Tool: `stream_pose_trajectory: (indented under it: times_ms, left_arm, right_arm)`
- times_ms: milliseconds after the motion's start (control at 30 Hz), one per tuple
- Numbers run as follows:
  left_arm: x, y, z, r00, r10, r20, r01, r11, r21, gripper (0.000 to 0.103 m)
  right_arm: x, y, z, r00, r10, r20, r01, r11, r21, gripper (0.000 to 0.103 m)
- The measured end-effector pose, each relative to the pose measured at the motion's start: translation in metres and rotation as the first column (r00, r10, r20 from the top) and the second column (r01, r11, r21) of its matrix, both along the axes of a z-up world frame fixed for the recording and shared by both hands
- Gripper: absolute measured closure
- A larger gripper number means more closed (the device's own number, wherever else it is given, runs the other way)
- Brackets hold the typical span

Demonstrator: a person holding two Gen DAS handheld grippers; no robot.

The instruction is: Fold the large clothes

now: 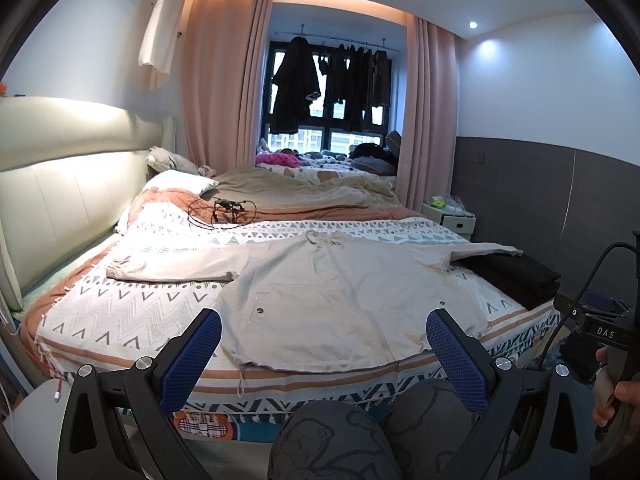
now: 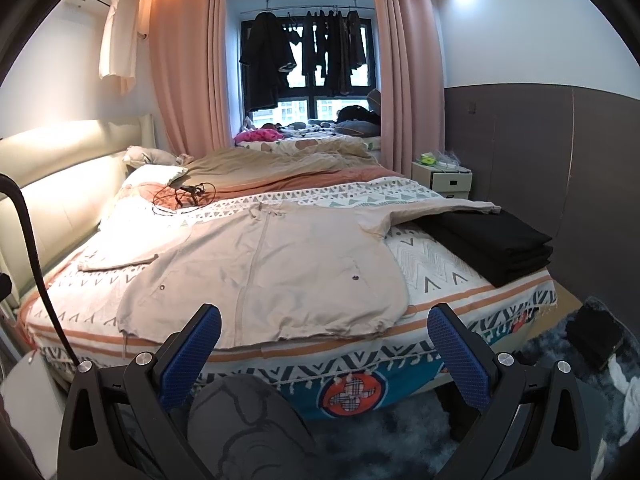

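My left gripper [image 1: 323,334] hangs in front of the near edge of the bed [image 1: 120,312], jaws spread wide with nothing between them. My right gripper [image 2: 324,330] is the same: jaws wide apart, empty, short of the mattress edge. Neither touches any cloth.

The beige jacket [image 1: 320,292] lies spread flat on the patterned bedspread [image 1: 132,304], front up, its hem along the near edge of the bed and its collar toward the far side. One sleeve [image 1: 168,268] stretches out flat toward the headboard [image 1: 60,200]. The other sleeve [image 1: 480,250] reaches the opposite way, and its cuff rests on a stack of folded black clothes [image 1: 516,276] at the bed's corner. From the right wrist the jacket [image 2: 272,264] and the black stack [image 2: 492,244] show in the same arrangement.

Farther back, a tangle of black cable [image 1: 224,210] sits on the bedspread near a white pillow [image 1: 180,182].
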State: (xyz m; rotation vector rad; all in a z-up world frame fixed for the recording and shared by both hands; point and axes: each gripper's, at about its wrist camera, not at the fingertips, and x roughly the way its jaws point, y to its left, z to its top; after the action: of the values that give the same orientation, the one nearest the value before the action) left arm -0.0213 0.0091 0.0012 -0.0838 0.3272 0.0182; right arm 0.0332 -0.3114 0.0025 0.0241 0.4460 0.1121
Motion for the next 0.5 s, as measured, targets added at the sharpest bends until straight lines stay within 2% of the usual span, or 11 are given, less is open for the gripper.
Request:
stream_pose_trajectory:
  times_ms: [500]
  left_arm:
    - [-0.0074,-0.0015,0.0019,1.000,0.018,0.013,-0.018,1.000,0.012,0.000]
  right_arm:
    - [-0.0051,0.0030,0.0012,1.000,0.004,0.002,-0.004,1.000,-0.007,0.000]
